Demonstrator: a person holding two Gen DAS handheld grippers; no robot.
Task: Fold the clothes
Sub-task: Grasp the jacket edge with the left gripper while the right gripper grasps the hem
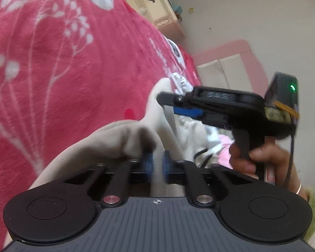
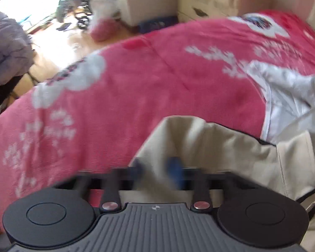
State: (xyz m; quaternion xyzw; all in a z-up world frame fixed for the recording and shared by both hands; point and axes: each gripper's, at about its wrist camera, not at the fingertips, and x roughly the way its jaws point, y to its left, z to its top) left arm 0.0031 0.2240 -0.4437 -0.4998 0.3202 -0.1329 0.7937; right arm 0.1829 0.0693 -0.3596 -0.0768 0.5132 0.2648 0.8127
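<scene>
Gripping the beige garment (image 2: 210, 147) with both the left hand-held gripper (image 1: 157, 161) and the right hand-held gripper (image 2: 159, 172), you hold it bunched above the bed (image 2: 136, 88) near its side edge; no fold is visible yet.

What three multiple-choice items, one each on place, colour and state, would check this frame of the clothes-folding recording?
1. Where does the beige garment lie?
A. on the floor
B. on the pink floral blanket
C. in a drawer

2. What colour are the pads of the right hand-held gripper?
A. blue
B. yellow
C. white

3. How does the left hand-held gripper stand?
A. wide open, empty
B. out of view
C. shut on the beige garment

Answers: 1 B, the blanket spreads out under it; 2 A, blue shows at the fingertips; 3 C, the cloth is pinched between the close-set pads.
</scene>
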